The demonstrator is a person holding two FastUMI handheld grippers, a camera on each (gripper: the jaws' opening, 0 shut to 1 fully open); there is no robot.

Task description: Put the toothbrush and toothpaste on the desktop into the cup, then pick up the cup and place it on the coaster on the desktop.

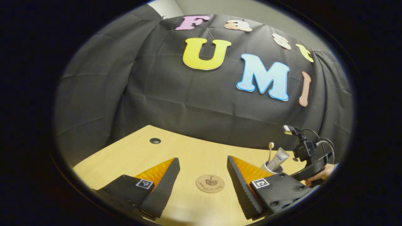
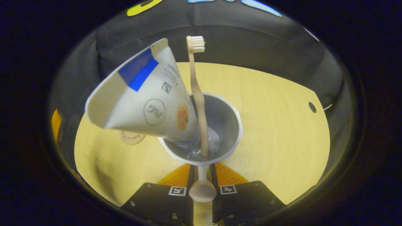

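In the left gripper view, the left gripper (image 1: pixel 203 177) is hovering low over a pale wooden bench (image 1: pixel 194 153), its two fingers (image 1: pixel 163 185) spread wide apart and grasping nothing. A round cork coaster (image 1: pixel 210 183) is lying flat on the bench between those fingers, touching neither of them. Farther off to the right, a white cup (image 1: pixel 272 168) is showing with a toothbrush (image 1: pixel 270 150) and a toothpaste tube (image 1: pixel 279 159) standing in it. Just beside the cup, the right gripper, with its camera and cables, is being held by a person's hand (image 1: pixel 318 175).

In the right gripper view, the right gripper (image 2: pixel 202 180) is clenched on the handle (image 2: pixel 202 188) of the cup (image 2: pixel 232 125), with both fingers (image 2: pixel 226 179) pressing against the handle from either side. The toothpaste tube (image 2: pixel 144 97) is sitting cap-down in the cup, leaning left over the rim, and the toothbrush (image 2: pixel 198 94) is standing nearly upright beside it, bristles up. The coaster (image 2: pixel 132 137) is lying on the bench (image 2: pixel 276 125) to the left of the cup, partly hidden behind the tube. Whether the cup is resting on the bench or raised above it cannot be told.
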